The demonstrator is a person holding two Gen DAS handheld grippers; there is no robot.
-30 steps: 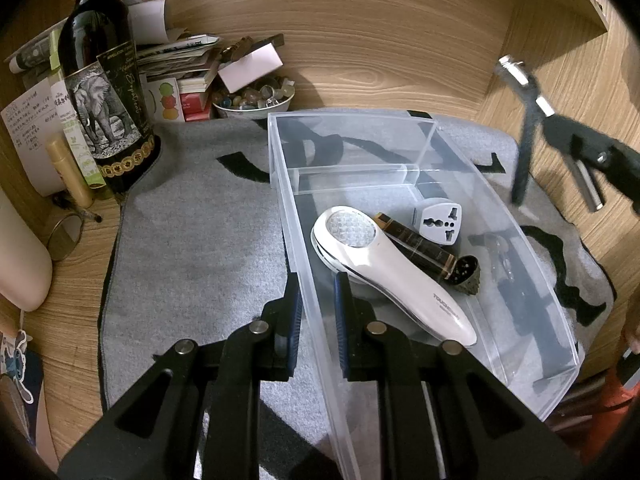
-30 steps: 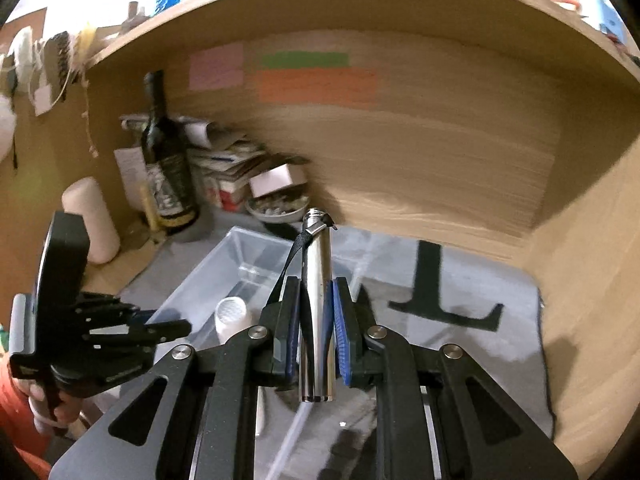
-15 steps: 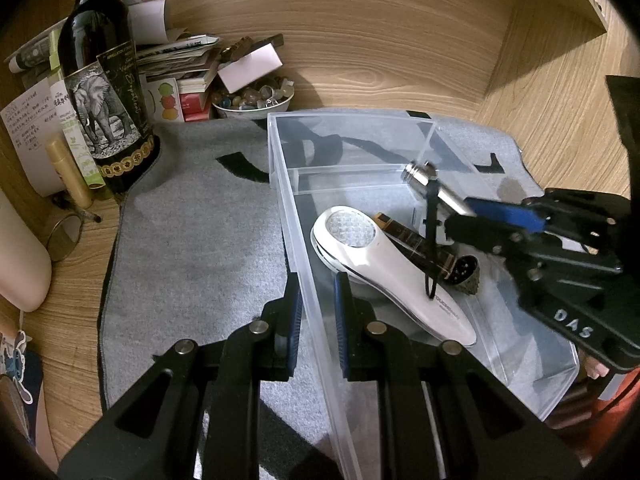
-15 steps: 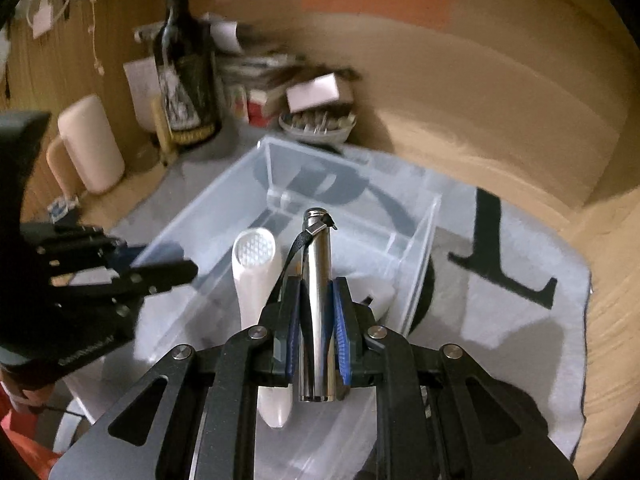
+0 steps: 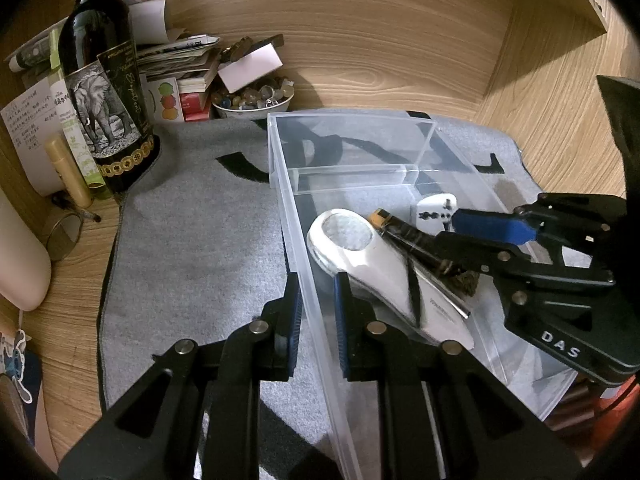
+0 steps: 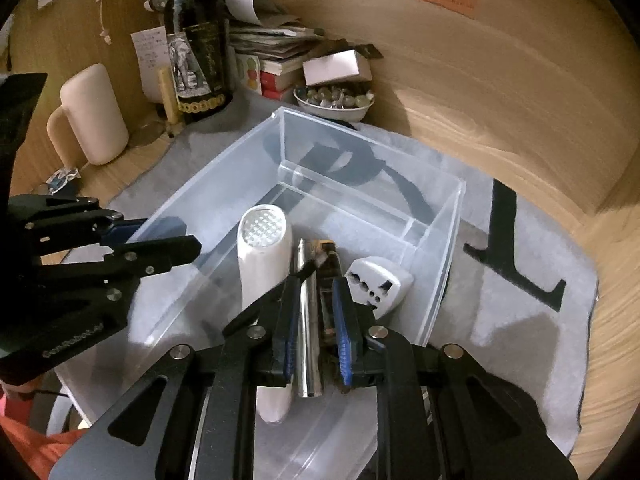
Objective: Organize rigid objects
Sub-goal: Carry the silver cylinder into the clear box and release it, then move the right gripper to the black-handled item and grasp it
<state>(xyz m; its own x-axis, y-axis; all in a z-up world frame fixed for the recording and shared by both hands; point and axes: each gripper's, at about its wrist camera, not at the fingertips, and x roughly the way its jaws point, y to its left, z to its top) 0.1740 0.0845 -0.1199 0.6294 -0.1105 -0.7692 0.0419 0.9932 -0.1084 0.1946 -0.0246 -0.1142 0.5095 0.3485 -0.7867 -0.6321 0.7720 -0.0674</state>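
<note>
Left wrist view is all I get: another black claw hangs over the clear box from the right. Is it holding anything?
Observer: Its own camera shows a silver metal tube between the pads of the right gripper. The jaws are opening, and a gap shows on one side of the tube.
Operator: Where in the box is that tube?
Observer: Inside the clear bin, running between the white handheld device and the white travel adapter.
Operator: And the pale blob at my left edge?
Observer: It is a cream container with a handle on its side, standing left of the wine bottle.
</note>
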